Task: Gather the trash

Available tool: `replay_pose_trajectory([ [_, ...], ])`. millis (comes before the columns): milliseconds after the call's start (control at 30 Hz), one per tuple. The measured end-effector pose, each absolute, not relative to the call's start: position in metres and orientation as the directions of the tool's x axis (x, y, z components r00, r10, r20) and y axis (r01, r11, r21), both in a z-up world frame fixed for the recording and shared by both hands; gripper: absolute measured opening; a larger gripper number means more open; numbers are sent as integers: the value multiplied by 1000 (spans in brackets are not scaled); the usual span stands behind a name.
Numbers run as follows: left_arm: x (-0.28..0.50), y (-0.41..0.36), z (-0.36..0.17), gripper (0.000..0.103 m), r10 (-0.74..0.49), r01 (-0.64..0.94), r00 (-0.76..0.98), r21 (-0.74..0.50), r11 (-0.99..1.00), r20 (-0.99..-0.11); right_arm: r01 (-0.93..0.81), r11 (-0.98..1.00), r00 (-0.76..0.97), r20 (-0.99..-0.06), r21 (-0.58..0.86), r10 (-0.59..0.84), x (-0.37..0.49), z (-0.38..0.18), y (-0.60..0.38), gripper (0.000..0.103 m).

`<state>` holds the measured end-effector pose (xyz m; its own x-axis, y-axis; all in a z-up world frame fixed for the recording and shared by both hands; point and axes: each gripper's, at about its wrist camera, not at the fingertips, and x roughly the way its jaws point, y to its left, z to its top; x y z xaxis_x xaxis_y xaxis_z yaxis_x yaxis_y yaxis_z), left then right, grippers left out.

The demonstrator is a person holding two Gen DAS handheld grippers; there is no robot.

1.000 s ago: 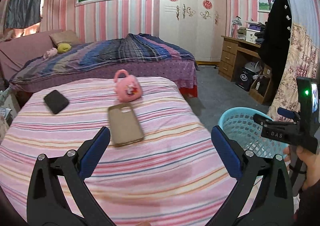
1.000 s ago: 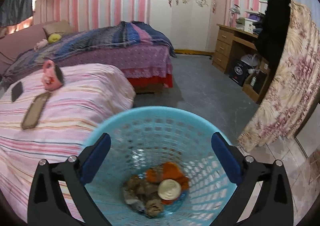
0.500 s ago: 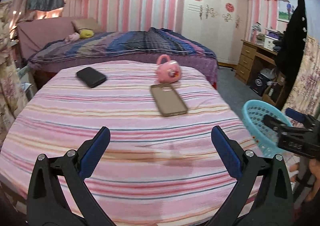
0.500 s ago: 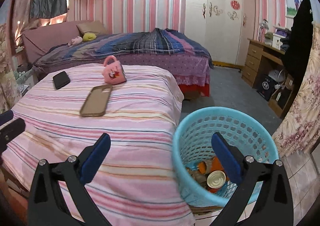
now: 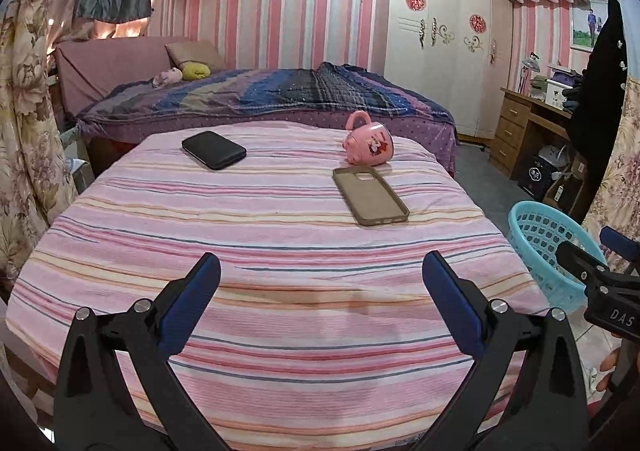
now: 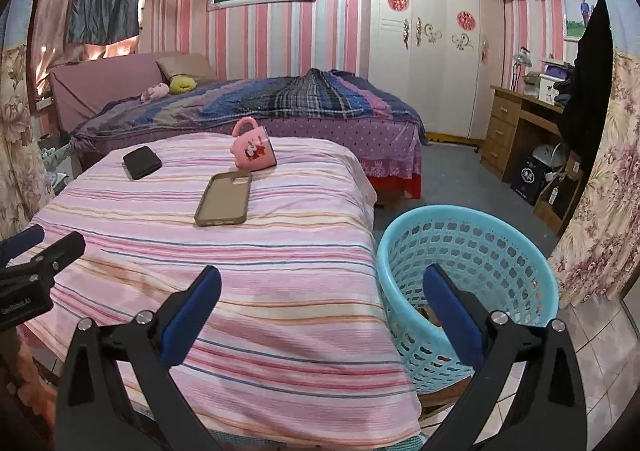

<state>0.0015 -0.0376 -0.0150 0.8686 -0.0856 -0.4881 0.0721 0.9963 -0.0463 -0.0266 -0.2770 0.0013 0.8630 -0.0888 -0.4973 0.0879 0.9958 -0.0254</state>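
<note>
Trash sits in the blue basket point(image 6: 468, 275) beside the striped bed point(image 5: 280, 251); both grippers, left point(image 5: 320, 295) and right point(image 6: 322, 297), level, jaws wide.

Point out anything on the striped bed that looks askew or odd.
The pink cartoon-print mug lies tipped on its side, handle up, just behind the empty olive-brown phone case. A faint brownish stain marks the pink striped bedcover near the front edge.

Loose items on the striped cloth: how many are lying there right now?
3. A black phone lies at the far left, a pink mug on its side at the far right, and an empty phone case just in front of the mug. Nothing appears hidden.
</note>
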Motion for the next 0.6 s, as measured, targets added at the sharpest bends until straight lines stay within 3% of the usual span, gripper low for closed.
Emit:
replay_pose_trajectory([
  [600, 3, -37, -14, 98, -51, 55, 888, -3, 998, -456, 49, 995, 885, -458, -83, -82, -27, 9, -254, 98],
])
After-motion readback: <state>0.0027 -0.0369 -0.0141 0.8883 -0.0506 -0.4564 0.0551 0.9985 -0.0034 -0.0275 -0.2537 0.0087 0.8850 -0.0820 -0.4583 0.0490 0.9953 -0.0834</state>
